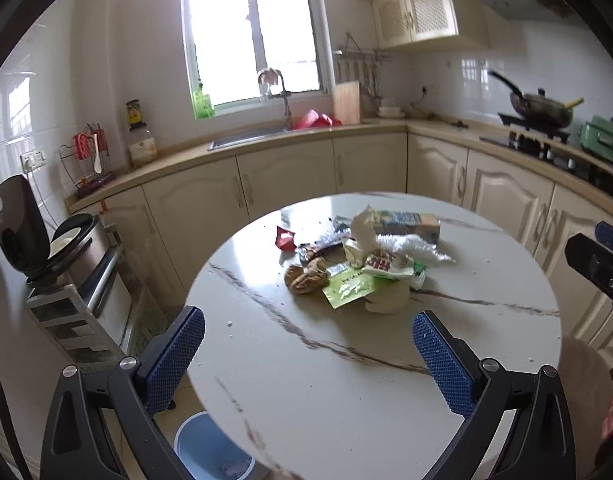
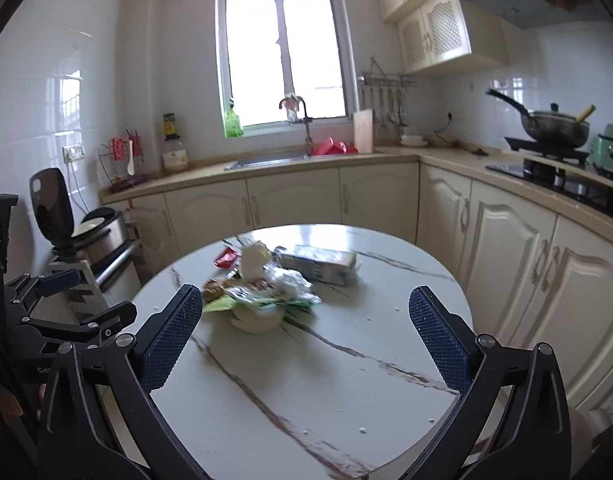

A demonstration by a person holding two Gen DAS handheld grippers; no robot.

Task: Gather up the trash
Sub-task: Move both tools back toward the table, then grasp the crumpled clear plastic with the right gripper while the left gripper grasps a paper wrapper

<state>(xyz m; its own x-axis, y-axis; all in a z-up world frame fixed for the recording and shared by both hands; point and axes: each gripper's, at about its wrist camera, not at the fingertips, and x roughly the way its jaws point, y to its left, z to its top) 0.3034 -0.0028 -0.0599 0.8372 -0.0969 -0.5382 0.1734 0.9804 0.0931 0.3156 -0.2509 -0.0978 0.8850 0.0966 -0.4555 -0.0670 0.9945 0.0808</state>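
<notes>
A pile of trash [image 1: 358, 260] lies on the far half of a round white marble table [image 1: 346, 380]: a milk carton [image 1: 410, 224], a red wrapper [image 1: 285, 238], a green packet [image 1: 348, 288], a brown crumpled lump [image 1: 306, 276], white tissues and plastic. The pile also shows in the right wrist view [image 2: 266, 288], with the carton [image 2: 318, 264] behind it. My left gripper [image 1: 308, 350] is open and empty above the table's near part, short of the pile. My right gripper [image 2: 300, 332] is open and empty, also short of the pile. A blue bin [image 1: 210, 452] stands on the floor under the table's left edge.
Cream kitchen cabinets [image 1: 286, 180] wrap around the back and right. A sink [image 1: 246, 138] sits below the window. A wok [image 1: 542, 106] rests on the stove at right. A rice cooker [image 1: 66, 248] on a rack stands at left.
</notes>
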